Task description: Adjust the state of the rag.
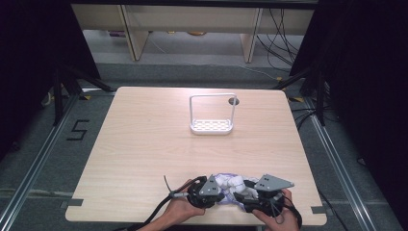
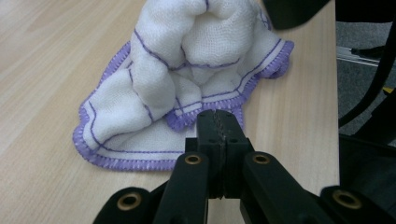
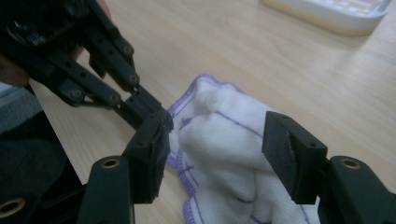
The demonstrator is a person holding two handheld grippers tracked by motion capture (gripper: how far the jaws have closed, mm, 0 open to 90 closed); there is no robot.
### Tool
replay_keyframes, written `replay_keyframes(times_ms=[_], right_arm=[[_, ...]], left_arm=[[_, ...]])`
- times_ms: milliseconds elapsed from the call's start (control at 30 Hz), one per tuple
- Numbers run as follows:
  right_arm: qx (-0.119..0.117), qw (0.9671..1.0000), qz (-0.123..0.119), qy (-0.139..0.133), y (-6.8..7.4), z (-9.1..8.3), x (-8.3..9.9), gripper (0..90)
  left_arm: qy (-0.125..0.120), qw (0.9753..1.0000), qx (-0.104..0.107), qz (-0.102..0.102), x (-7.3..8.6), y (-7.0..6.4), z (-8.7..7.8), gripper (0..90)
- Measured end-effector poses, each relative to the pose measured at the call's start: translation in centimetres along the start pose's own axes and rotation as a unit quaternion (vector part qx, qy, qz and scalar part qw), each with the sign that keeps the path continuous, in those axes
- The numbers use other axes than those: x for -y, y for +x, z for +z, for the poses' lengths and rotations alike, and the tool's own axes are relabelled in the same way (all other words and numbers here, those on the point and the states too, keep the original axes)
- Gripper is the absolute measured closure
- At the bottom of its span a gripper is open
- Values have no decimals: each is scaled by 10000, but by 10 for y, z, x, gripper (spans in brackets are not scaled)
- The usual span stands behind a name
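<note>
A crumpled white cloth (image 1: 230, 183) with purple stitched hems lies near the table's front edge, between the two grippers. Close up, the cloth (image 2: 187, 60) is bunched into a mound. My left gripper (image 2: 219, 122) is shut, its tips pinching the purple hem on the near side of the cloth. In the right gripper view that left gripper (image 3: 161, 119) reaches in from the upper left to the cloth's edge. My right gripper (image 3: 217, 135) is open, one jaw on each side of the cloth (image 3: 224, 126). In the high view the left gripper (image 1: 222, 196) and right gripper (image 1: 241, 194) face each other across the cloth.
A white rack (image 1: 211, 126) with a perforated base and a tall wire loop stands at the table's back centre, beside a round cable hole (image 1: 233, 101). The front edge of the table (image 1: 144, 159) is just behind both hands.
</note>
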State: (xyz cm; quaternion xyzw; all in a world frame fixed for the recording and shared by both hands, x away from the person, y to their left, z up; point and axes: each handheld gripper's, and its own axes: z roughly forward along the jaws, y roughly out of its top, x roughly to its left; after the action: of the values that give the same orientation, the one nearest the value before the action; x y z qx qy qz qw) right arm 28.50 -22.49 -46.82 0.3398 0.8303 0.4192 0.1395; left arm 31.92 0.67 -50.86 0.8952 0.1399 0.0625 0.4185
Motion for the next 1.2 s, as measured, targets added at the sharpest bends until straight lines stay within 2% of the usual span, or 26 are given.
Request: replay_keyframes(times_ms=[33,67,100,133,167,233,267,300,367,433,467,500,600,667,700,733,767,800,867,900,933,967,1000,1033,1067,1200], right_arm=[[-30,9999,-91,88,1,5,-1,424],[-27,9998,-106,172,2,9,-1,480],[34,9992,-308,254,0,13,-2,617],[150,9989,-357,270,-1,14,-2,680],[158,9991,-318,238,-5,13,-5,752],[239,9990,-365,65,-13,7,-13,802],[343,9982,-482,27,-17,3,-18,811],[382,9982,-463,47,-20,0,-22,815],[434,9980,-453,-103,-27,-6,-33,819],[363,9982,-438,-173,-35,-9,-45,818],[333,9986,-368,-188,-39,-8,-52,817],[274,9992,-266,-147,-45,-7,-57,816],[116,9997,-219,-31,-63,14,-66,796],[43,9998,-161,111,-75,41,-67,745],[141,9996,-53,247,-80,56,-66,679],[252,9989,104,393,-80,65,-67,605],[327,9977,109,580,-79,67,-68,565],[418,9976,125,537,-77,65,-70,549],[349,9989,122,285,-74,54,-72,534],[367,9992,33,119,-69,42,-72,521],[334,9994,-52,98,-66,36,-72,516],[261,9996,-58,65,-60,31,-70,509],[161,9998,-77,81,-55,28,-68,500],[34,9999,-115,89,-47,27,-66,490],[-12,9997,-211,112,-41,26,-65,479],[-361,9982,-383,285,-15,35,-66,428]], left_arm=[[-70,10000,25,-60,2,0,1,895],[25,10000,5,-35,3,1,-1,895],[97,10000,0,17,3,2,-2,895],[76,10000,-16,19,4,3,-3,895],[-7,10000,21,-96,4,2,-4,896],[-5,10000,-20,-31,4,4,-11,896],[5,10000,-35,5,4,4,-14,896],[-59,10000,-12,-58,5,5,-18,896],[-69,10000,-66,10,5,8,-30,896],[-254,9996,-106,-117,5,11,-44,896],[-290,9994,-124,-127,6,13,-51,896],[-340,9990,-157,-255,8,14,-56,896],[-318,9985,-315,-308,16,24,-68,896],[-295,9977,-410,-462,25,32,-69,896],[-206,9974,-503,-478,30,37,-70,896],[-204,9970,-505,-544,34,40,-69,896],[-157,9960,-551,-692,39,45,-70,895],[-121,9955,-571,-747,43,48,-70,895],[-143,9944,-538,-899,48,52,-70,895],[-127,9948,-568,-837,49,54,-70,895],[-147,9946,-559,-864,49,54,-69,894],[-30,9955,-570,-761,48,55,-70,894],[-84,9948,-549,-854,48,53,-68,894],[-81,9954,-543,-783,48,53,-67,894],[-70,9951,-533,-832,48,52,-67,894],[-74,9951,-553,-819,48,52,-66,894]])
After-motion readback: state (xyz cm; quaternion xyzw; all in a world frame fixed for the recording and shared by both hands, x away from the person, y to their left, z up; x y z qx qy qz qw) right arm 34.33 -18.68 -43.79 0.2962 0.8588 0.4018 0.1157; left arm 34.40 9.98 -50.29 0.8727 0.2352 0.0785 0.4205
